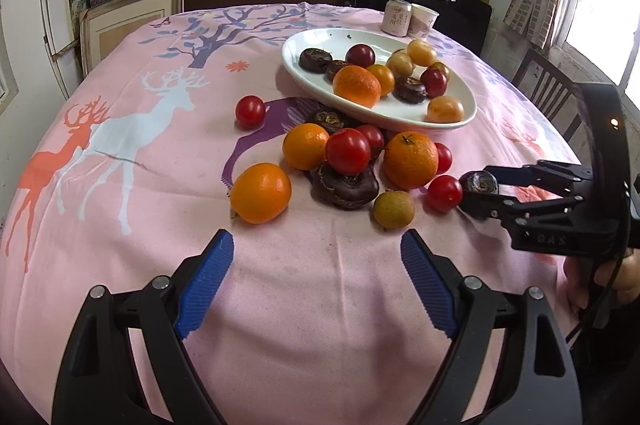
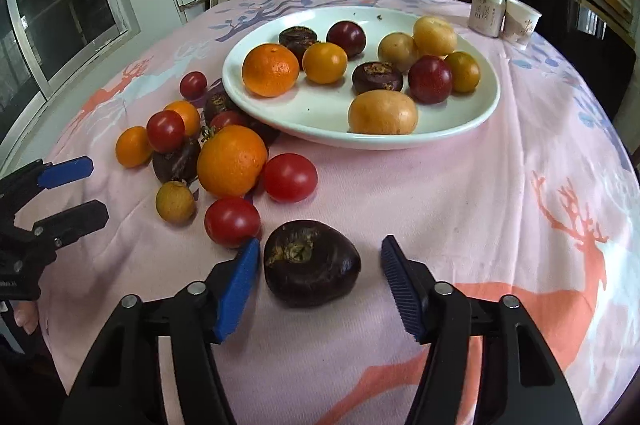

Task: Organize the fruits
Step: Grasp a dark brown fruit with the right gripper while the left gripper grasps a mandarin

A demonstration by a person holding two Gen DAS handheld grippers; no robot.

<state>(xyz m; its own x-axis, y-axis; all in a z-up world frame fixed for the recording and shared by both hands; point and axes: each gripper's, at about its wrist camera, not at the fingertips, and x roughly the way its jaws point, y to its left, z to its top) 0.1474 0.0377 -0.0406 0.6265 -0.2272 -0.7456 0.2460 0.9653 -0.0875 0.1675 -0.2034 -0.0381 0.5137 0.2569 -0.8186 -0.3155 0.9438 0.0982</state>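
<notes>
White can (image 1: 396,16) lettering is illegible; left hand-held gripper (image 1: 318,257) spread empty, right hand-held gripper (image 2: 320,261) spread around dark fruit (image 2: 311,262).

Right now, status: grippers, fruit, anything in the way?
Left gripper open, empty. Right gripper open, straddling dark fruit, pads not pressing. Plate half loaded, more fruit loose. Tomato against the left pad.

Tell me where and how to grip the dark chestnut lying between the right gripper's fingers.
Grip the dark chestnut across its rounded left and right flanks, coming from above and the near side as the right gripper already points. It lies flat with its tufted top up, and a tomato crowds its far left, so keep that finger low and close.
</notes>
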